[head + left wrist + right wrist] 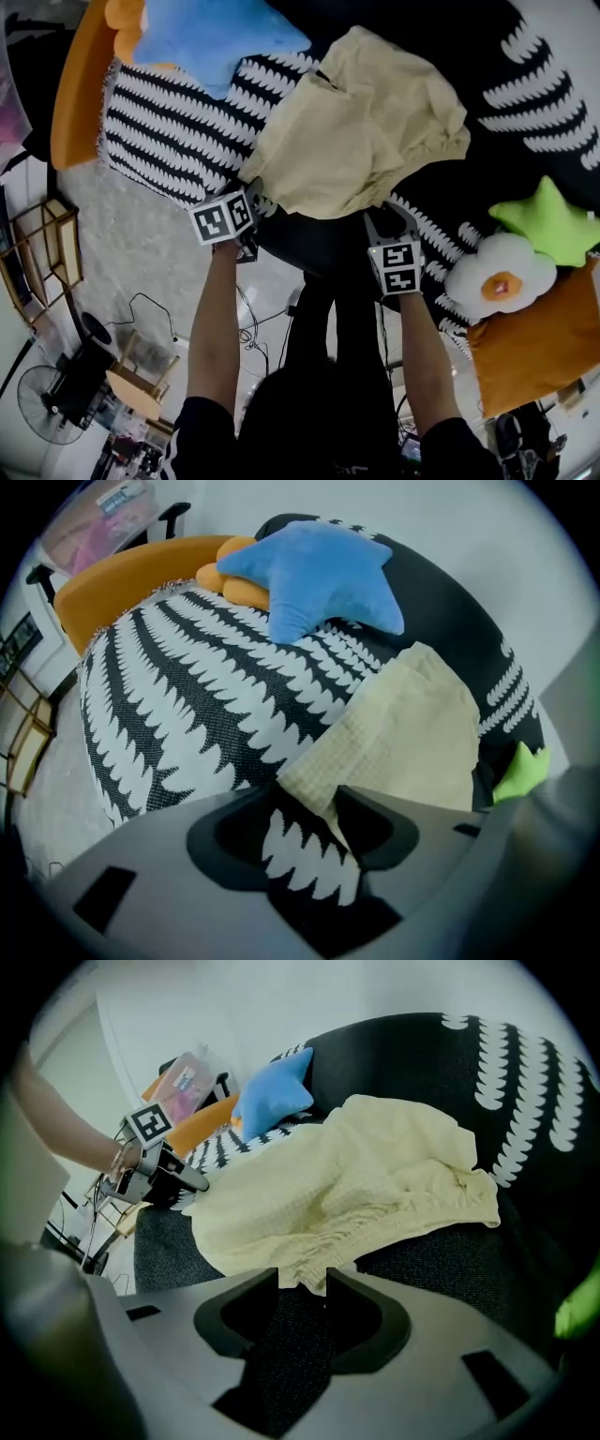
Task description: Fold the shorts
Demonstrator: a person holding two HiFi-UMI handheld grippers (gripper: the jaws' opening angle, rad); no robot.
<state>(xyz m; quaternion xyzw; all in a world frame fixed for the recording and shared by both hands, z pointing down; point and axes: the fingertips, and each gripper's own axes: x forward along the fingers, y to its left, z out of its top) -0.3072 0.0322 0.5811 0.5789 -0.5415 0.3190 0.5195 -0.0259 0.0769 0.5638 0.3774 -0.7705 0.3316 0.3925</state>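
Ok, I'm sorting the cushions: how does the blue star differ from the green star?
The blue star lies at the left, partly over an orange cushion; the green star lies at the right, beside a fried-egg cushion. The blue star looks larger than the green star from above. Both are plush stars.

**Bed and surrounding room**
Black-and-white patterned bed [178, 122] on a grey speckled floor [131, 248], before a white wall [450, 527]. Blue star cushion [220, 33] at the far left edge; green star cushion [551, 220] and egg cushion [502, 272] at the right edge. Fan [42, 405] and wooden rack [42, 246] stand on the floor, left.
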